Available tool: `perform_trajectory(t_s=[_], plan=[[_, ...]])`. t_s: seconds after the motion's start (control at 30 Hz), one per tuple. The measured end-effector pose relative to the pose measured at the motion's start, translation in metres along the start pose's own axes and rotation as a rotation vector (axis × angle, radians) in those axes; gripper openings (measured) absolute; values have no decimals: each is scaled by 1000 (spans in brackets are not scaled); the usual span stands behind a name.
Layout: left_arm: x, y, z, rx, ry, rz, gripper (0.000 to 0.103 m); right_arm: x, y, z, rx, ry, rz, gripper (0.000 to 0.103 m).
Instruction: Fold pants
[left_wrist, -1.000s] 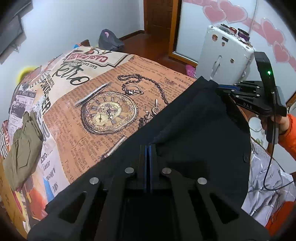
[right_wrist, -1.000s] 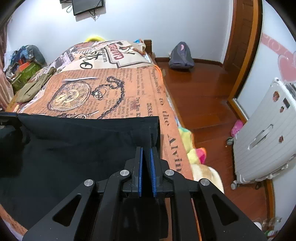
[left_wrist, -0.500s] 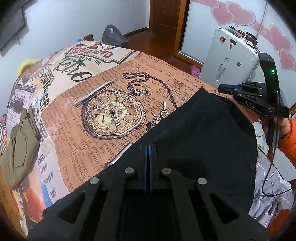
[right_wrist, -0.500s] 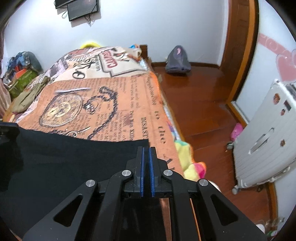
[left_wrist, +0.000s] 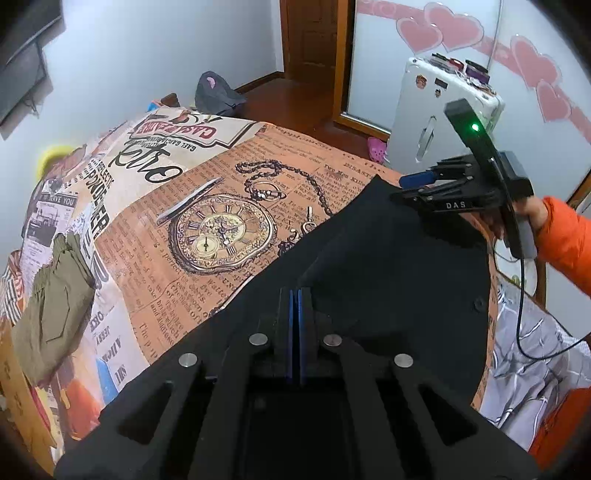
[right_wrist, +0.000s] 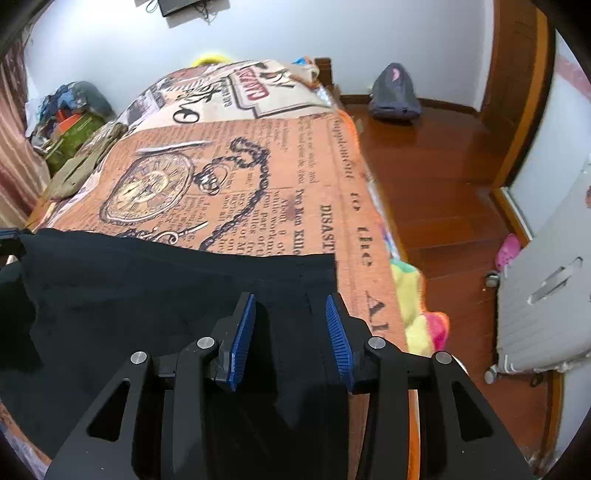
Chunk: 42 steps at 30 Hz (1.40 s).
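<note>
Our left claw (left_wrist: 295, 306) has its blue pads pressed together on the near edge of the black pants (left_wrist: 388, 280), pinching the cloth. Our right claw (right_wrist: 290, 332) has just been opening: its pads (right_wrist: 242, 336) stand apart with the dark fabric lying between them, neither pad pressing it. The pants are spread flat across the near end of the bed (right_wrist: 258, 184), on a newspaper-print cover with a pocket watch (left_wrist: 221, 230). Olive trousers (left_wrist: 51, 306) lie at the bed's left side. Beyond the bed's right edge a white suitcase (left_wrist: 439, 114) stands on the wooden floor (right_wrist: 436, 177).
</note>
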<state>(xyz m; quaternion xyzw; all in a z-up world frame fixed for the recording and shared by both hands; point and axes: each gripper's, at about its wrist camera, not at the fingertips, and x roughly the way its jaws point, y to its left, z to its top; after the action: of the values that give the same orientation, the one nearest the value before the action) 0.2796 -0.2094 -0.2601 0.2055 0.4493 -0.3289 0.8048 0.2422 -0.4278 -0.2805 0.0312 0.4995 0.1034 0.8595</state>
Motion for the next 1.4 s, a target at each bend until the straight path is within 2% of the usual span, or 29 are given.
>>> perform_trajectory(t_s=[0.1, 0.23, 0.33, 0.4, 0.43, 0.5, 0.77, 0.97, 1.07, 1.3, 1.4], plan=[[6, 1, -1, -10, 16, -1, 1, 13, 5, -1, -30, 51, 11, 37], [13, 1, -3, -12, 27, -2, 1, 22, 12, -4, -69, 68, -24, 37], [16, 1, -4, -15, 32, -3, 1, 25, 9, -4, -47, 84, -17, 36], [18, 2, -5, -20, 34, -4, 1, 25, 9, -3, -41, 74, -17, 24], [19, 3, -6, -24, 35, -3, 1, 25, 10, -3, -40, 69, -19, 23], [20, 4, -6, -33, 38, -2, 1, 23, 13, -3, -52, 59, -22, 12], [13, 7, -2, -58, 18, 9, 1, -14, 13, 3, -12, -71, -57, 9], [16, 16, 13, -94, 9, 24, 1, -38, 9, 16, 0, -170, -94, 9], [29, 22, 19, -102, 46, 28, 1, -32, 8, 23, -4, -170, -111, 9], [79, 33, 20, -119, 165, 29, 1, 5, 1, 22, 5, -95, -140, 9], [86, 34, 19, -110, 171, 36, 1, 17, 2, 18, -13, -67, -157, 9]])
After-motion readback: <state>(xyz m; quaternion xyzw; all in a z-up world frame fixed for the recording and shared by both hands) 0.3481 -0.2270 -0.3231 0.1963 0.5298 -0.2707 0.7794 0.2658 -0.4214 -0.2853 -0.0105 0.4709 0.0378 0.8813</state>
